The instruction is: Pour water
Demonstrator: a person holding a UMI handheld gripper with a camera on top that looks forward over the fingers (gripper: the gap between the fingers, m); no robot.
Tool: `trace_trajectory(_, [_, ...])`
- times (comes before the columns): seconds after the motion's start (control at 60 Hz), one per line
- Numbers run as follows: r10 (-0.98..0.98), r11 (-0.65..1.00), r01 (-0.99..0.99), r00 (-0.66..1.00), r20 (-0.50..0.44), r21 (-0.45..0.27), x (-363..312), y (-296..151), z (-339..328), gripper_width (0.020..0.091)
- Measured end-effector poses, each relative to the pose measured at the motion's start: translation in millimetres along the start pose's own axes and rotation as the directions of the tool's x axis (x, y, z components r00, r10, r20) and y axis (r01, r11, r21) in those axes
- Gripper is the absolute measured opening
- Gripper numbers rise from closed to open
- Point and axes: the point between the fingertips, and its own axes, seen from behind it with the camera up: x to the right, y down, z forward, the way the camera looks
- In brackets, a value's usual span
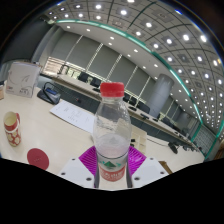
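Observation:
A clear plastic water bottle (112, 130) with a red cap and a red-and-white label stands upright between my gripper's (112, 163) two fingers. Both magenta pads (89, 158) press against its lower body, so the gripper is shut on it. The bottle appears lifted above the pale table (55, 135). A red-patterned paper cup (11, 127) stands on the table to the left, well apart from the bottle.
A round red coaster-like disc (38, 157) lies on the table left of the fingers. Papers (72, 113) lie farther back. A clear pitcher-like container (22, 77) and a dark object (48, 94) sit at the far left. Chairs and long desks fill the room behind.

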Motion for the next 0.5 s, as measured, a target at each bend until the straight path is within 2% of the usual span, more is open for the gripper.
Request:
trace_trajectory(0.117, [-0.239, 0.969, 0.242, 0.969, -0.067, 0.041, -21.5, -47.5, -12.4, 0.0368])
trace_trajectory(0.233, [-0.498, 0.860, 0.507, 0.859, -0.116, 0.055, -66.5, -81.3, -14.1, 0.0367])
trace_trajectory(0.367, [-0.740, 0.640, 0.764, 0.642, -0.199, 0.085, -110.7, -109.6, -25.6, 0.0366])
trace_trajectory(0.5, [-0.877, 0.392, 0.917, 0.396, -0.270, 0.071, -143.2, -116.0, -25.8, 0.0366])
